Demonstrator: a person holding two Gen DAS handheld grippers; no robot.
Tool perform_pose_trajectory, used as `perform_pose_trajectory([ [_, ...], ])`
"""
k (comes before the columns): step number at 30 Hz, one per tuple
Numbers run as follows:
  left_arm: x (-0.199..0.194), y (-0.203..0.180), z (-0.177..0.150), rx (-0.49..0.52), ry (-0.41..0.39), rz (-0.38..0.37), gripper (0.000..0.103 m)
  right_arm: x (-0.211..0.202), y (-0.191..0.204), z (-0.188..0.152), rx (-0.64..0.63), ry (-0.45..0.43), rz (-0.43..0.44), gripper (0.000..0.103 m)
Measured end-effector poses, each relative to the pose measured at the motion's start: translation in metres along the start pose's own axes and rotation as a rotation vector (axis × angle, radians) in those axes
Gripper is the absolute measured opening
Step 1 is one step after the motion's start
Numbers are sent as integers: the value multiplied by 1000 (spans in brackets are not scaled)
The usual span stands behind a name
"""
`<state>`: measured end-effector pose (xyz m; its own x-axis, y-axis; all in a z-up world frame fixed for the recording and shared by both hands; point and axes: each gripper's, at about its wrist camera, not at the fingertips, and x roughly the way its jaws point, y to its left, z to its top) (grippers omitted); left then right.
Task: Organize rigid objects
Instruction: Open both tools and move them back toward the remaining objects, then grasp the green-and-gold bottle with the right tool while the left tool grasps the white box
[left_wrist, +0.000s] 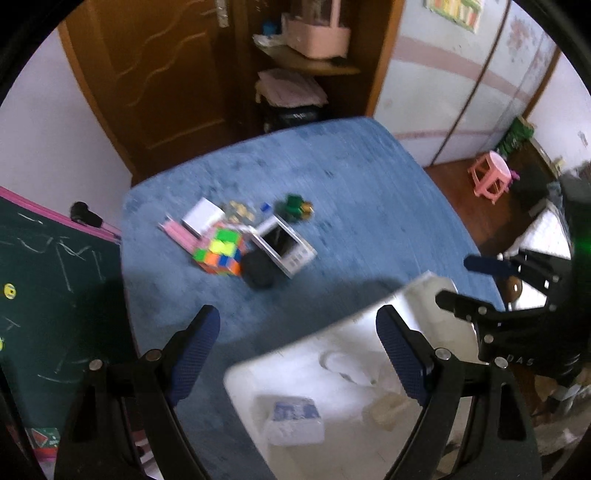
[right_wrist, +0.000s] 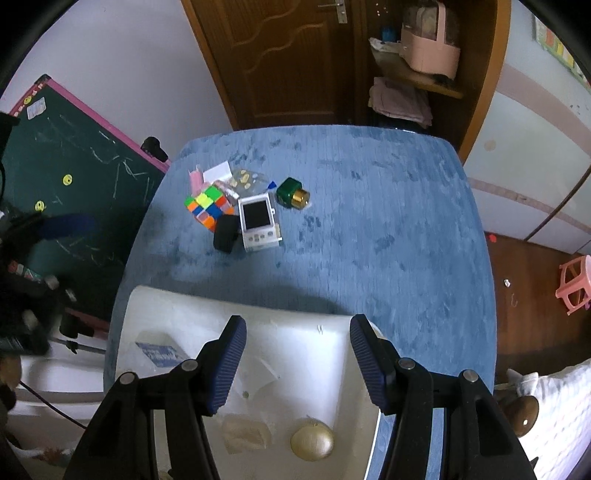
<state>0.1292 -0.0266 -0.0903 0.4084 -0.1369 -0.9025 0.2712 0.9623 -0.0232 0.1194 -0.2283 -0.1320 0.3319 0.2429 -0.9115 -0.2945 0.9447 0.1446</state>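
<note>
"DAS" is legible on the right gripper (left_wrist: 476, 284) body. Both it and the left gripper (left_wrist: 295, 354) hang released, jaws empty, above the white bin (right_wrist: 295, 325) on the near tabletop (right_wrist: 388, 221). Far left cluster: Rubik's cube (right_wrist: 207, 206), white handheld console (right_wrist: 257, 222), black box (right_wrist: 226, 233), green bottle (right_wrist: 291, 192).
</note>
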Motion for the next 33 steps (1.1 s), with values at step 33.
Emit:
perform_pose_trajectory([
  [33, 200, 136, 120, 121, 206, 206, 82, 179, -24, 161, 412, 233, 109, 59],
])
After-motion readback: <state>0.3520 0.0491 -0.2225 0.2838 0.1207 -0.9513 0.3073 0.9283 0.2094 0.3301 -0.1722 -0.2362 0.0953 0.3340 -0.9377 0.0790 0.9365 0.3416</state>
